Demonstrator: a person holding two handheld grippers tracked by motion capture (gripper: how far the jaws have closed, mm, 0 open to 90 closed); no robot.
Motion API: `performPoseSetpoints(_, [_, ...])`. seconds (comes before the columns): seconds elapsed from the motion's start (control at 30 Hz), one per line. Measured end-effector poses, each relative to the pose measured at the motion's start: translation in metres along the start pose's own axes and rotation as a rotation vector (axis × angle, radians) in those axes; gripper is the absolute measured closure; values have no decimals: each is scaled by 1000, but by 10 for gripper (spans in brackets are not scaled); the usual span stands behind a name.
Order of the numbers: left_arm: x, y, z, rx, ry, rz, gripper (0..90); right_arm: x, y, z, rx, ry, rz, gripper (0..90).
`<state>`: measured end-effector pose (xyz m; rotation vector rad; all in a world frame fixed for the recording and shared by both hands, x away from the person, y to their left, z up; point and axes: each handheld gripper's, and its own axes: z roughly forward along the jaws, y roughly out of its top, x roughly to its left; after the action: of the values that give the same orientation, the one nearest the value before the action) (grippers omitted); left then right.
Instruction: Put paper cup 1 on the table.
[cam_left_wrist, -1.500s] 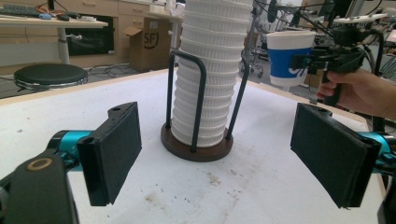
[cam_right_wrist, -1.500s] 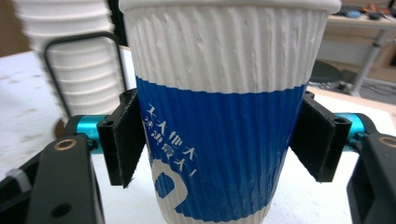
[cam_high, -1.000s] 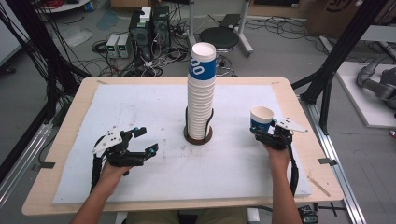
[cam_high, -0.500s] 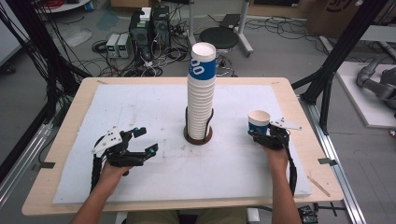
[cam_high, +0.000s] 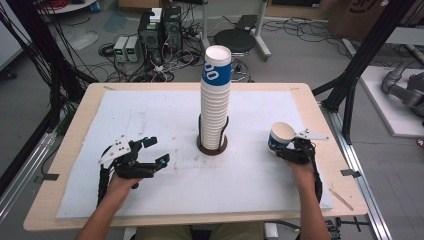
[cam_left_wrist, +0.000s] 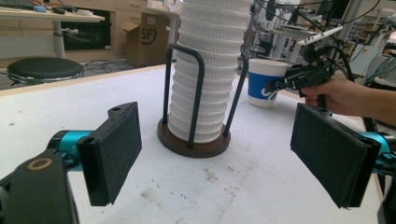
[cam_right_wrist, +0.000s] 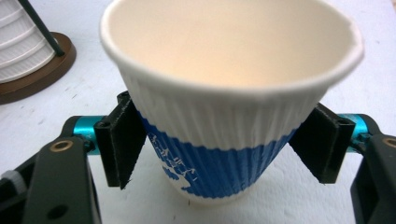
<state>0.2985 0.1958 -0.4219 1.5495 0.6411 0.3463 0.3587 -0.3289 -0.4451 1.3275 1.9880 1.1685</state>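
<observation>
A tall stack of white and blue paper cups (cam_high: 216, 100) stands in a black wire holder on a round brown base (cam_high: 212, 146) at the table's middle. My right gripper (cam_high: 284, 150) is shut on a single blue and white paper cup (cam_high: 281, 136), upright, at the right side of the white mat. In the right gripper view its black pads (cam_right_wrist: 123, 140) press both sides of that cup (cam_right_wrist: 224, 93), whose bottom sits at the mat. My left gripper (cam_high: 152, 152) rests wide open on the mat, left of the holder, pointing at the stack (cam_left_wrist: 205, 70) with nothing between its pads (cam_left_wrist: 116, 149).
A white mat (cam_high: 150, 115) covers the wooden table (cam_high: 330, 130). Beyond the far edge are a black stool (cam_high: 235, 40), computer boxes and cables on the floor. Black frame legs (cam_high: 350, 85) rise at the right.
The right gripper has brought the single cup down and slightly toward the person. The left gripper has stayed in place, open.
</observation>
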Motion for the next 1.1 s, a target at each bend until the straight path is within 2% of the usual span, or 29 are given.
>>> performPoseSetpoints(0.17, [0,-1,1,1,-5,-14,163,-1,-7,-7,-9,14,18,240])
performPoseSetpoints(0.4, [0,0,1,-6,-5,-22,163,-1,-10,-9,8,20,-12,194])
performPoseSetpoints(0.7, [1,-1,0,-4,-8,-27,163,-6,-14,-20,17,30,8,187])
performPoseSetpoints(0.83, [1,-1,0,-6,-8,-25,163,-5,-16,-29,23,33,15,188])
performPoseSetpoints(1.1, [3,1,-3,-8,17,-9,163,3,-17,-59,-37,74,1,188])
